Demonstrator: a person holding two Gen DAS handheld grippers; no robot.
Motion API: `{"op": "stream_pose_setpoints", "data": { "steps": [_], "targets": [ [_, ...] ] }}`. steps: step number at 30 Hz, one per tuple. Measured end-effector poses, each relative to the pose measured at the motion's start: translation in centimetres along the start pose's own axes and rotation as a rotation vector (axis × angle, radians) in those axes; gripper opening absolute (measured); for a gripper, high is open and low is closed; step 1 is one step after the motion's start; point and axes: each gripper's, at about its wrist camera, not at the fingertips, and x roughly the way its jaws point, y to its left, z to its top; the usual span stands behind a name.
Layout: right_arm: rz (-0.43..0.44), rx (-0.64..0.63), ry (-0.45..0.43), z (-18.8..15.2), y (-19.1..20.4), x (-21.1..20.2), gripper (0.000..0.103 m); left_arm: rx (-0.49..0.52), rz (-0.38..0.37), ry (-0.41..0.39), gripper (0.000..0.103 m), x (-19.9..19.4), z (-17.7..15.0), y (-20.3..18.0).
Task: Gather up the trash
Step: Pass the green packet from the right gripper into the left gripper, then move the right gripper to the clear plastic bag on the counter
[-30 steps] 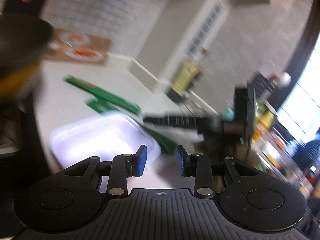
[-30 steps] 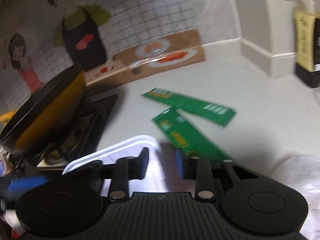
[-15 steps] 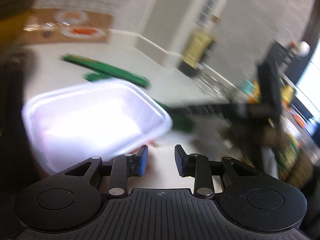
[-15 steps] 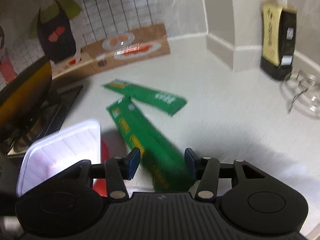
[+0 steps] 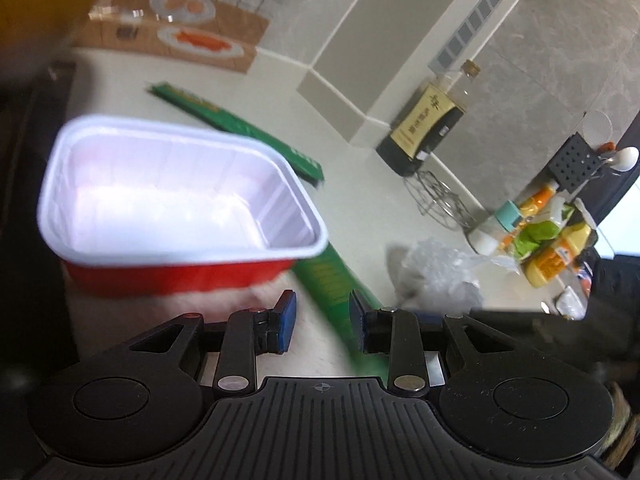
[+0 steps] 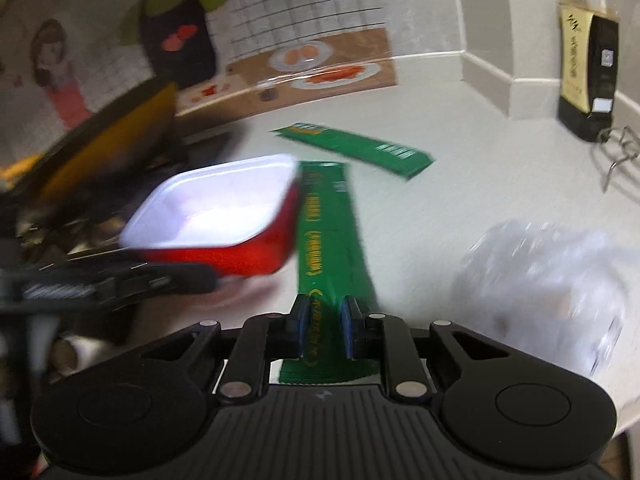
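On a pale kitchen counter (image 6: pixel 460 128), the right gripper (image 6: pixel 323 330) was closing its blue-padded jaws over the near end of a long green wrapper (image 6: pixel 326 232), the strip running between the pads; whether they already pressed on it could not be told. That wrapper lay flat, stretching away from the gripper toward the middle of the counter, its left side touching or tucked just under a red tray with a white inside (image 6: pixel 224 216). In the left wrist view the left gripper (image 5: pixel 322 326) hung with its jaws partly apart and nothing clamped, the same green wrapper (image 5: pixel 332 280) passing beneath the gap between its pads, with the tray (image 5: pixel 180 280) just beyond and to the left. A crumpled clear plastic bag (image 6: pixel 540 280) sat near the counter's front right, just beside the right gripper. Farther on, a second green wrapper (image 6: pixel 356 148) lay slantwise past the tray toward the back of the counter, apart from the first. At the counter's left edge a dark pan with a yellow side (image 6: pixel 108 140) stood on a stove, blurred. Along the back edge a printed board showing plates of food (image 6: pixel 320 68) leaned against the tiled wall, and near the right rear corner a dark bottle with a yellow label (image 6: pixel 586 76) stood upright beside a wire rack (image 6: pixel 616 152).
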Motion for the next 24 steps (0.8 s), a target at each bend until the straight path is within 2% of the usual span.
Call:
{"op": "stream_pose_setpoints", "data": {
  "steps": [1,5,8,11,15,18,20,24],
  "targets": [
    [0.033,0.002,0.01,-0.4,0.5,-0.2,0.01,0.005,-0.004,0.007,0.033,0.2,-0.1,-0.2],
    [0.131,-0.009,0.047,-2.0,2.4,-0.6,0.01,0.052,0.003,0.017,0.033,0.6,-0.5,-1.5],
    [0.123,-0.054,0.04,-2.9,3.6,-1.0,0.011,0.103,0.033,0.01,0.033,0.9,-0.4,-2.8],
    [0.051,-0.097,-0.01,-3.5,3.8,-2.4,0.014,0.179,0.097,0.005,0.033,1.8,-0.3,-4.4],
    [-0.083,-0.096,-0.098,-4.1,2.6,-4.7,0.033,0.322,0.227,-0.002,0.033,4.0,-0.8,-6.4],
    [-0.191,-0.083,-0.147,-4.3,1.5,-6.0,0.035,0.368,0.28,0.018,0.036,4.8,-1.5,-6.6],
    [-0.228,-0.076,-0.19,-4.2,0.8,-6.9,0.036,0.38,0.297,0.02,0.038,4.8,-1.8,-6.5],
    [-0.296,-0.048,-0.294,-3.6,-0.7,-7.7,0.049,0.419,0.294,0.033,0.038,4.6,-2.0,-6.7]
  ]
}}
